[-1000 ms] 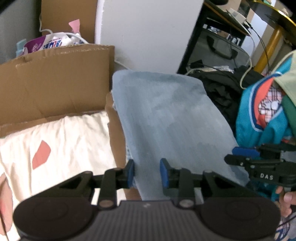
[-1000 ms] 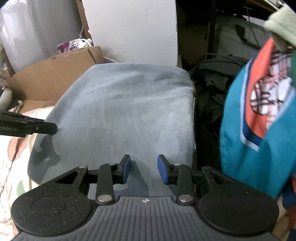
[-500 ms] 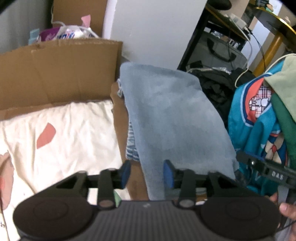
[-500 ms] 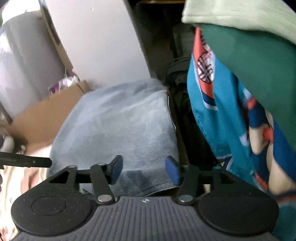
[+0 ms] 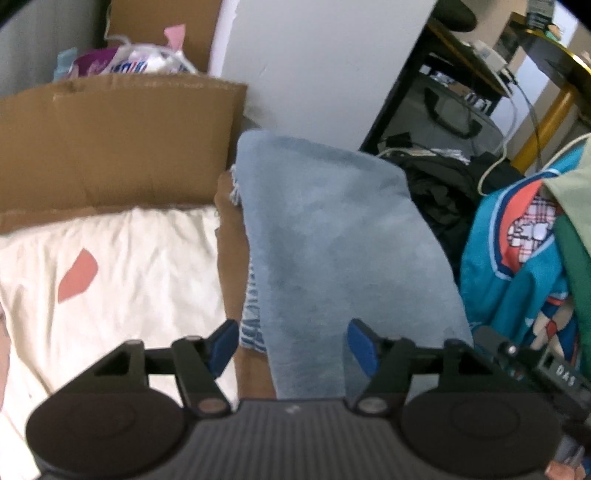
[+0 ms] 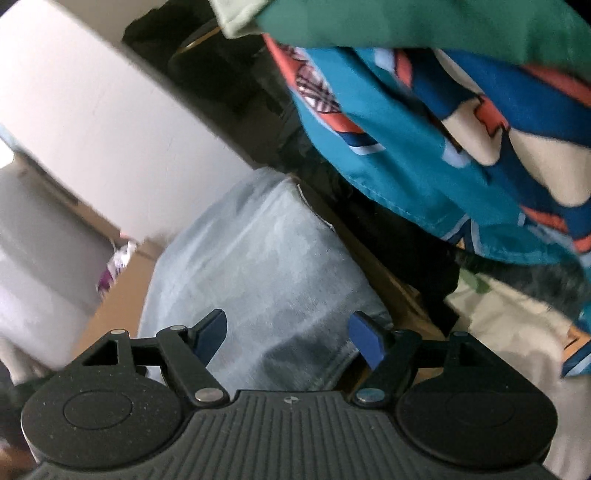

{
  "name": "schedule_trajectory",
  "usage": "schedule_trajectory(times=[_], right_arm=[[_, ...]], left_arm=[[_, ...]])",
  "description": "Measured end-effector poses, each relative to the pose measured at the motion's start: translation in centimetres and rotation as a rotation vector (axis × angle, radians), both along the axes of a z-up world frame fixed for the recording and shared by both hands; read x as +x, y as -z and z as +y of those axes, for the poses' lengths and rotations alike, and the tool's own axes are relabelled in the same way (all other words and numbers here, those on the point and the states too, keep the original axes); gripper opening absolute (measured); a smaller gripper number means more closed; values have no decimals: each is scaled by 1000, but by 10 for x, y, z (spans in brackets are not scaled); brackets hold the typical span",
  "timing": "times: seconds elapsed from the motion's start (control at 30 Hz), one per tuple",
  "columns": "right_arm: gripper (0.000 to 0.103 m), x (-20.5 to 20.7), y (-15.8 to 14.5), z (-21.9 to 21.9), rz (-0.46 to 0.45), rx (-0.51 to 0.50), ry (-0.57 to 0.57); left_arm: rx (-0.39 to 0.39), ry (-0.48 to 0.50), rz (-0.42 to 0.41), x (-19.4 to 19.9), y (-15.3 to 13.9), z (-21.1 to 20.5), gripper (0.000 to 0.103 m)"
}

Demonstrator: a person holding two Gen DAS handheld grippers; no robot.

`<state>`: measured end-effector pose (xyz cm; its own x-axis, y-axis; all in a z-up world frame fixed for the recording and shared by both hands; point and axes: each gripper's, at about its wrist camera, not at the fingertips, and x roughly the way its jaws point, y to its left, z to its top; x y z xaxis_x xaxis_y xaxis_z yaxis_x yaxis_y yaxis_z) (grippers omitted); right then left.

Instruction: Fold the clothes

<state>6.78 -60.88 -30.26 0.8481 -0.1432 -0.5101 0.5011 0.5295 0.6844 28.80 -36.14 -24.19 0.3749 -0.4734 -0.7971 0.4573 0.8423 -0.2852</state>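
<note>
Releasing the folded jeans: they lie as a light-blue stack on a cardboard box, beside a cream sheet. Left tool hangs over the stack's near end, jaws spread, nothing pinched; denim shows between the fingers but the pads don't press it. Right tool is likewise open and empty over the jeans' near corner, and shows at the left view's right edge.

Next garment is likely the teal print shirt in the pile to the right, under a green top. To do it well, I think: back both tools straight off so the fingers don't drag the fold open, then take the shirt by one free edge, not a bunch, so the green top doesn't come with it.

Versus a second ago: both sets of jaws have just been opening and stand much wider now. Right view has rolled hard, the wall now slants, and the pile fills its top half where the jeans filled it before. Left view barely changes; jeans sit slightly more slanted in frame.
</note>
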Motion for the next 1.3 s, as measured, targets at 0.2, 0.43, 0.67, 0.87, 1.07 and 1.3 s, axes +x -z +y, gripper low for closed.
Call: schedule_trajectory(times=[0.2, 0.43, 0.67, 0.87, 1.07, 1.3], right_arm=[[79, -20, 13, -3, -5, 116, 108], [79, -17, 52, -7, -141, 402, 80], [37, -13, 82, 4, -193, 570, 54], [23, -21, 68, 4, -174, 470, -47], [23, -22, 59, -1, -166, 435, -64], [23, -26, 60, 0, -163, 429, -64]], left_arm=[[-25, -12, 83, -2, 16, 5, 56], [-49, -6, 109, -15, 21, 6, 22], [-62, -25, 129, -19, 24, 11, 20], [12, 66, 139, -5, 17, 5, 34], [68, 111, 17, 34, -11, -12, 48], [12, 2, 102, 82, 3, -20, 58]])
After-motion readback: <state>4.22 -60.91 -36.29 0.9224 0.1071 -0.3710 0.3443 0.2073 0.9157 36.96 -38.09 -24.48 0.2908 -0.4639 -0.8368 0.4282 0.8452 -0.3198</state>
